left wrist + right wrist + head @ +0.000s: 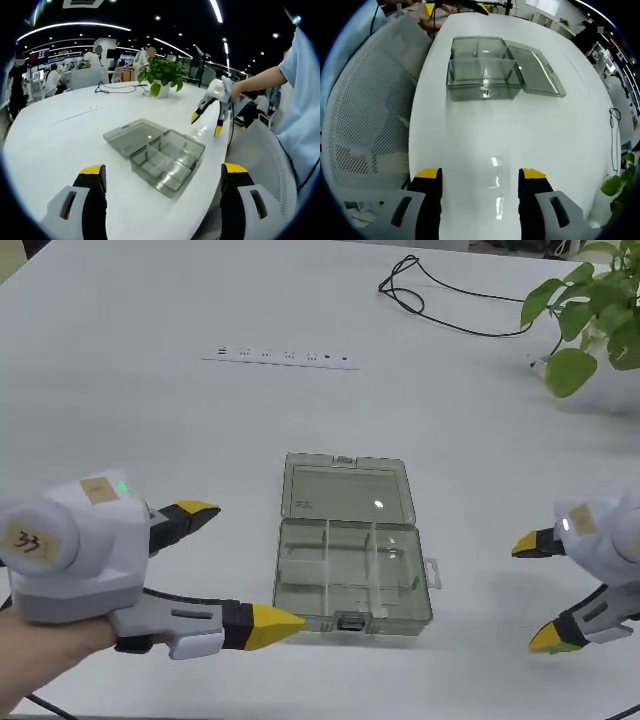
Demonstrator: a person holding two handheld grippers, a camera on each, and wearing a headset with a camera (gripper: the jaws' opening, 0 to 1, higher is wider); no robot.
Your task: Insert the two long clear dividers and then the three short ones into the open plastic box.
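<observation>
risk of knocking the open plastic box [340, 495] askew
left gripper [245, 565] and right gripper [532, 592] flank it, jaws spread and empty; a stray sweep could slide it.

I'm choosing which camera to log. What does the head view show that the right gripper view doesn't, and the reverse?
Head view's own: the power strip on the far part of the table. Right gripper view's own: a white mesh chair beside the table. Shared: the open plastic box with its lid laid back, the black cable, the plant, the white table, and the right hand-held gripper, its jaws apart.
</observation>
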